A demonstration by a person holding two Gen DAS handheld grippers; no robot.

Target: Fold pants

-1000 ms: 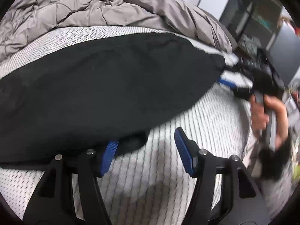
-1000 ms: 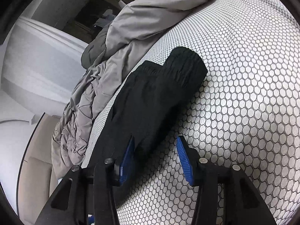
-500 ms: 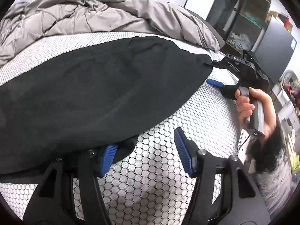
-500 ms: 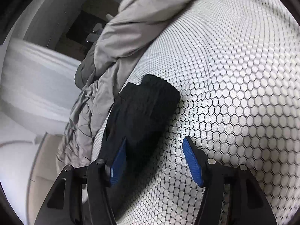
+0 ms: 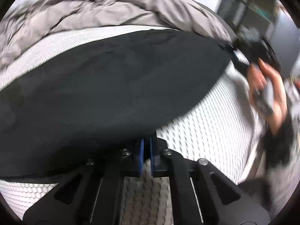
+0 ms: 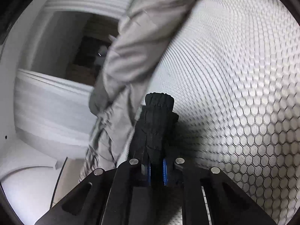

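My left gripper [image 5: 146,154] is clenched on the near edge of the black pants [image 5: 112,86], its blue pads pinching the fabric so I can lift that side. My right gripper [image 6: 157,166] is likewise clamped on a bunched, ribbed end of the pants [image 6: 157,120], probably the cuffs or waistband, so both ends are under control for a fold. The pants lie stretched across the bed's honeycomb-patterned mattress cover [image 6: 243,93]. Beyond them, a crumpled grey duvet [image 5: 112,13] is pushed to the far side, leaving folding room.
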